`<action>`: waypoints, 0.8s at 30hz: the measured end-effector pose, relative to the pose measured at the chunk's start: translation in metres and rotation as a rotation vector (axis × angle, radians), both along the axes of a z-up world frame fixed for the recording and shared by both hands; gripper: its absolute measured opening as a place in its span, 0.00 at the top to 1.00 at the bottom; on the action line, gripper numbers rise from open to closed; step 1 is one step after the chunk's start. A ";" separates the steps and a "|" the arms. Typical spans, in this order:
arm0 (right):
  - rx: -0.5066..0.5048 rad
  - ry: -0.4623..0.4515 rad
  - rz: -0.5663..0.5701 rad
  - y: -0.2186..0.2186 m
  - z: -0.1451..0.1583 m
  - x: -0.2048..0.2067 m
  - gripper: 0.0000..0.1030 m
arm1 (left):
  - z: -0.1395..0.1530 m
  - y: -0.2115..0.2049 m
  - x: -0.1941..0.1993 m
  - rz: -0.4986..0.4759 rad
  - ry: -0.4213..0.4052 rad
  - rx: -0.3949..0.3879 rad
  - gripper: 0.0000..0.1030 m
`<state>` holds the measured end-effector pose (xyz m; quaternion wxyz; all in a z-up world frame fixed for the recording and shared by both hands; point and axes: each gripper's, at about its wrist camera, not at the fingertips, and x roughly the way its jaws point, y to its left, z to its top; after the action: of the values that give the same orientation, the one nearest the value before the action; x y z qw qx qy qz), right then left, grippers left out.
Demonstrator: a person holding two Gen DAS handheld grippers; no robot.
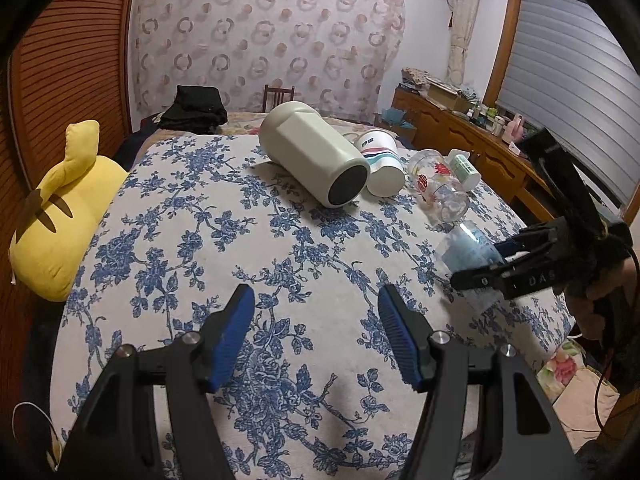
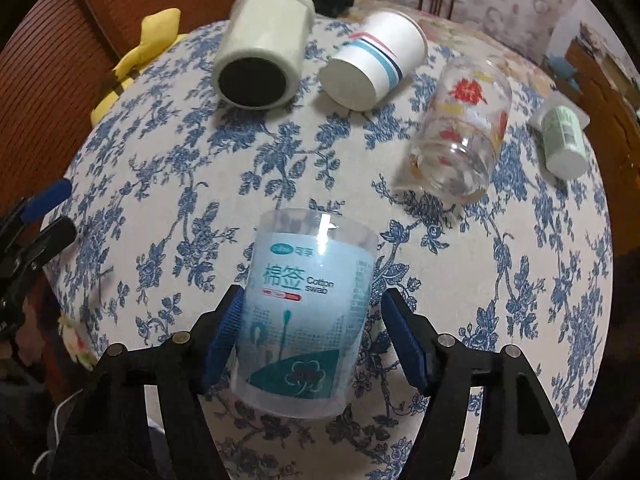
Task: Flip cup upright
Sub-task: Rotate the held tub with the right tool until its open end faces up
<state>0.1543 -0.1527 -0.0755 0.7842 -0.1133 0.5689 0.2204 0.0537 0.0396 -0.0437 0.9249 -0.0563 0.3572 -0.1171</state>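
Note:
A clear plastic cotton-swab cup (image 2: 308, 308) with a blue label lies on its side on the floral cloth, between the fingers of my right gripper (image 2: 308, 336). The jaws are open around it; the left pad touches or nearly touches its wall, and a gap shows at the right pad. In the left wrist view the same cup (image 1: 468, 252) lies at the right with my right gripper (image 1: 500, 264) around it. My left gripper (image 1: 316, 336) is open and empty above the cloth, left of that cup.
Lying on their sides farther back are a large cream mug (image 2: 260, 44), a striped paper cup (image 2: 372, 64), a printed glass (image 2: 460, 128) and a small green-labelled bottle (image 2: 564, 140). A yellow plush (image 1: 60, 208) lies at the left edge. A wooden sideboard (image 1: 460, 128) stands at the right.

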 end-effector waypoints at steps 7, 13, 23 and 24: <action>0.033 0.018 -0.001 0.007 0.005 0.013 0.42 | 0.001 0.000 0.003 0.005 -0.005 0.025 0.39; 0.086 -0.129 0.057 0.016 0.025 0.007 0.43 | 0.003 0.001 0.008 0.017 -0.007 0.034 0.39; 0.130 -0.355 0.078 0.020 0.030 0.004 0.42 | 0.006 0.001 0.010 0.025 -0.017 0.054 0.39; 0.146 -0.379 0.070 0.018 0.031 0.005 0.42 | 0.006 0.001 0.010 0.026 -0.018 0.057 0.39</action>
<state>0.1588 -0.1344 -0.0444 0.8752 -0.1152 0.3895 0.2629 0.0635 0.0404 -0.0377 0.9308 -0.0333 0.3512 -0.0953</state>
